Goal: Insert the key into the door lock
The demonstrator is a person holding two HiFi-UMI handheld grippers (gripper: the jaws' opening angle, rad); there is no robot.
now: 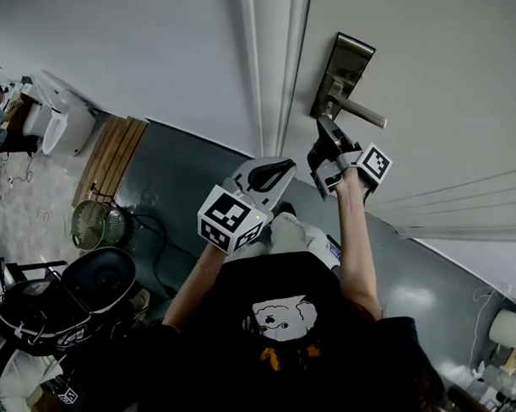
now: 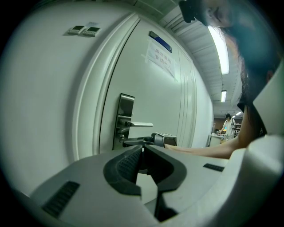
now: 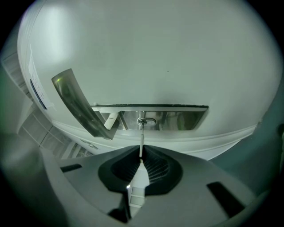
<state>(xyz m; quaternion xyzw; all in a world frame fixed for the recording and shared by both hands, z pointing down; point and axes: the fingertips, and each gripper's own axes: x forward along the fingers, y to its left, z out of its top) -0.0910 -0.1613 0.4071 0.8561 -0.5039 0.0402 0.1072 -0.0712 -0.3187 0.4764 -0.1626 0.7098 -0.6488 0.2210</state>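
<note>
The key (image 3: 141,141) is standing pinched between the pads of the right tool (image 3: 140,150), whose jaws are clamping its lower end, so that the thin blade is sticking straight out past the fingertips. The blade's tip is meeting the keyhole (image 3: 146,121), a small round cylinder sitting in the shiny lock plate (image 3: 177,119); how far in the tip is reaching I cannot tell. The lever handle (image 3: 77,104) is jutting from the same plate just beside the keyhole, and the key is not touching it.

The lock plate is sitting near the edge of the door (image 1: 440,85), close by the door frame (image 1: 274,65). In the head view the right tool is pointing up at the plate just under the lever, with the person's forearm (image 1: 354,248) stretching up behind it.

The left tool (image 1: 282,168) is hanging lower and further left, well apart from the lock and roughly in line with the door frame. In its own view its jaws are pressing together with nothing between them, and they are pointing towards the lock plate, with the right tool showing just beyond their tips. A printed notice (image 2: 160,60) is showing high on the door, above the lock. The dark floor (image 1: 181,187) is spreading out below both tools
</note>
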